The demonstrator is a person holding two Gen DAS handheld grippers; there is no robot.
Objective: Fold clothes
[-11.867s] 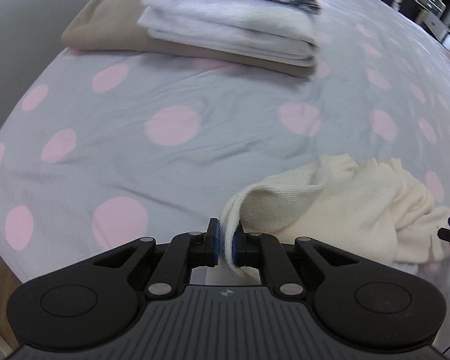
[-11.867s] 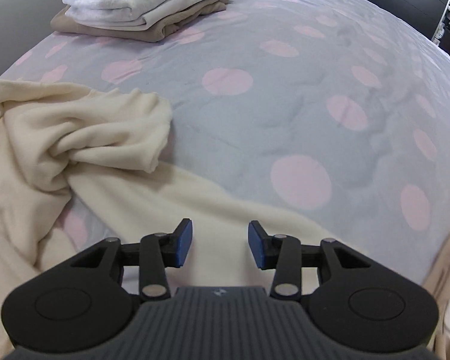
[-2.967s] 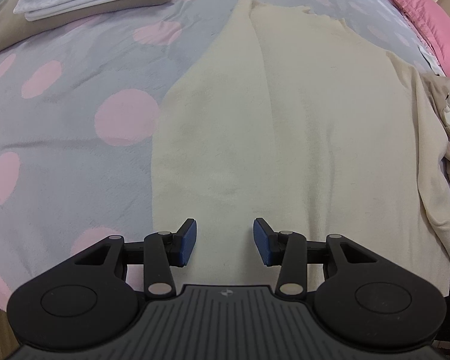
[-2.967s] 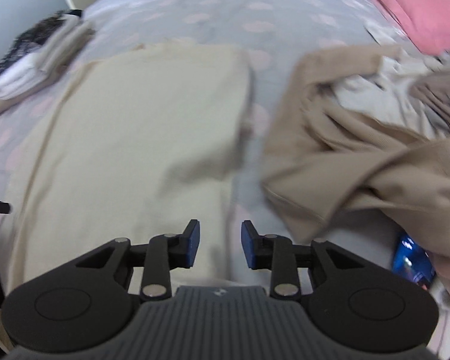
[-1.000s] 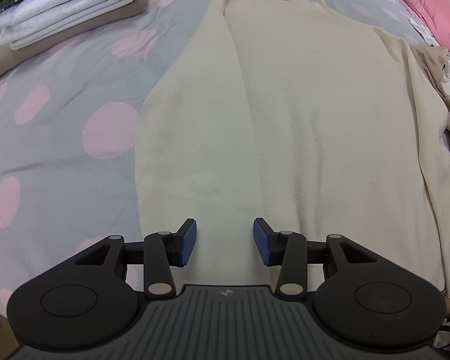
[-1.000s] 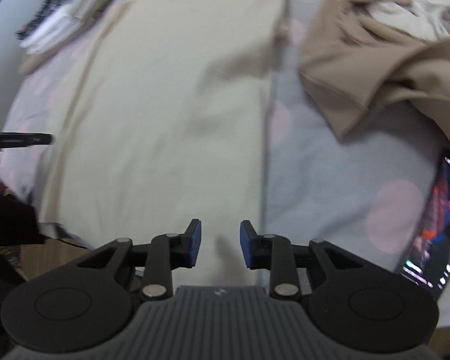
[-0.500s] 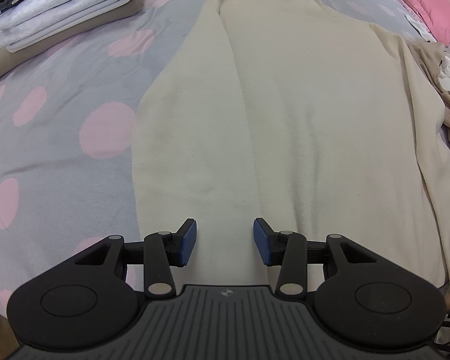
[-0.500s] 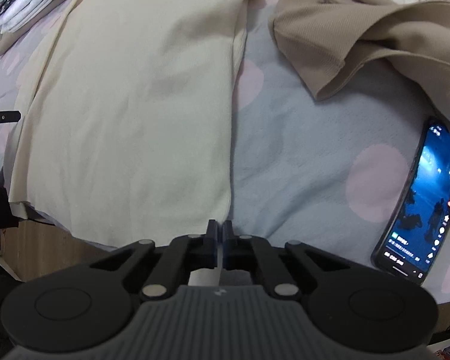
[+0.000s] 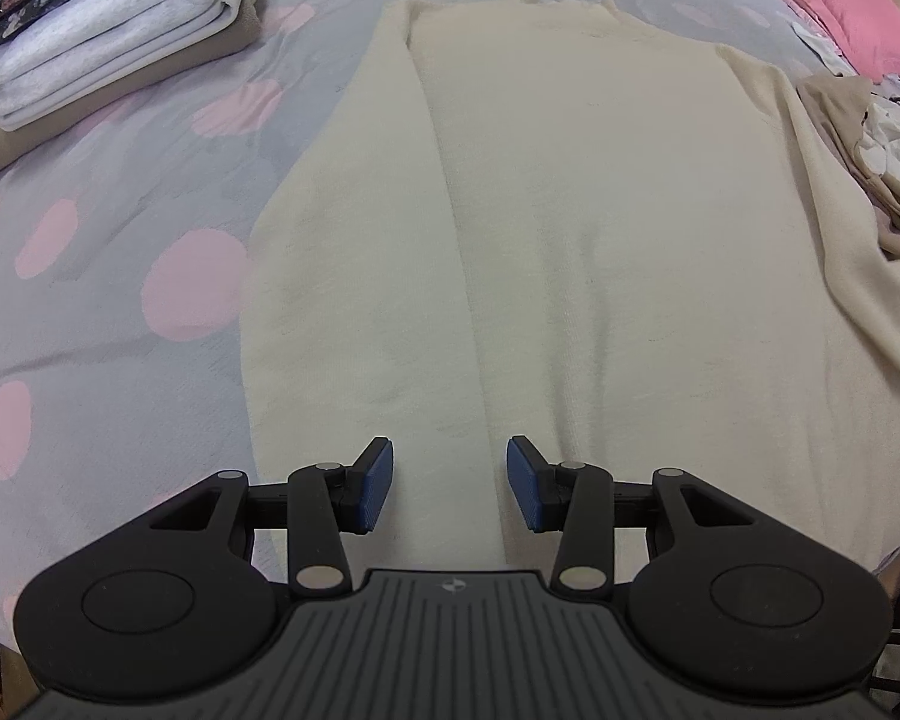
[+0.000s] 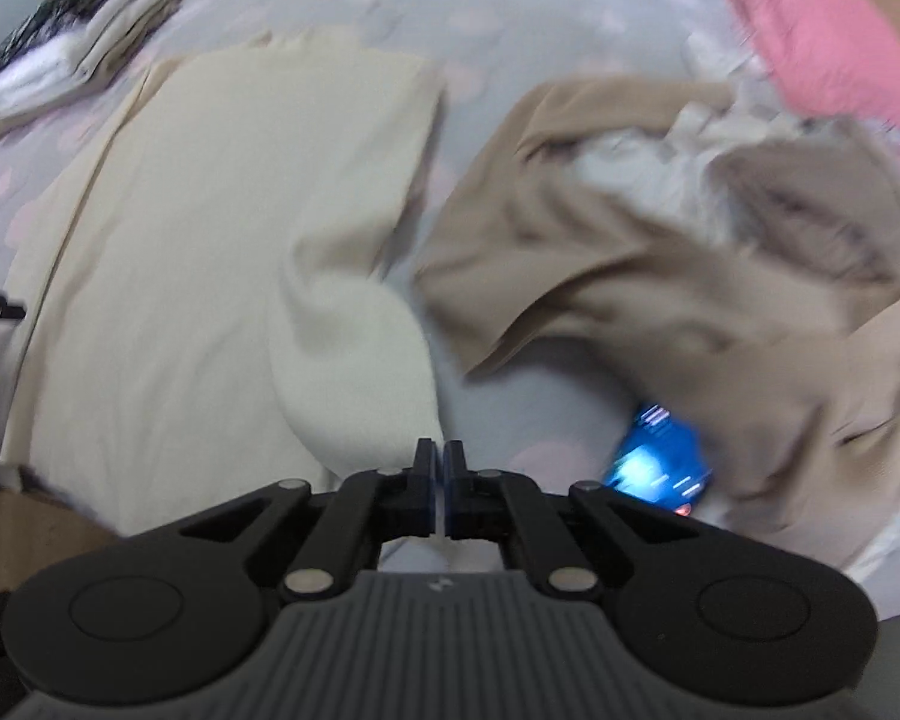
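— One sweater (image 9: 570,228), cream colour, lies flat on the bed (image 9: 108,312). Its left sleeve is already folded in along the body. Who holds it now?

— Only the right hand-held gripper (image 10: 439,480). Its jaws have just been closing and now they are shut on the sweater's near right edge, which rises from the bed in a soft bulge. The left hand-held gripper (image 9: 449,483) hangs over the hem with jaws apart and nothing between them.

— So the step is to fold the right side over?

— I think so. To do it well, carry the edge across low and slowly, so the body does not drag on the bed. Lay it parallel to the left fold and let go only when it lies flat.

— Any danger near?

— A tan heap (image 10: 660,228) lies just beside the right edge, and a phone (image 10: 654,456) next to it. The stack (image 9: 108,42) of folded clothes is well apart, at the far left.
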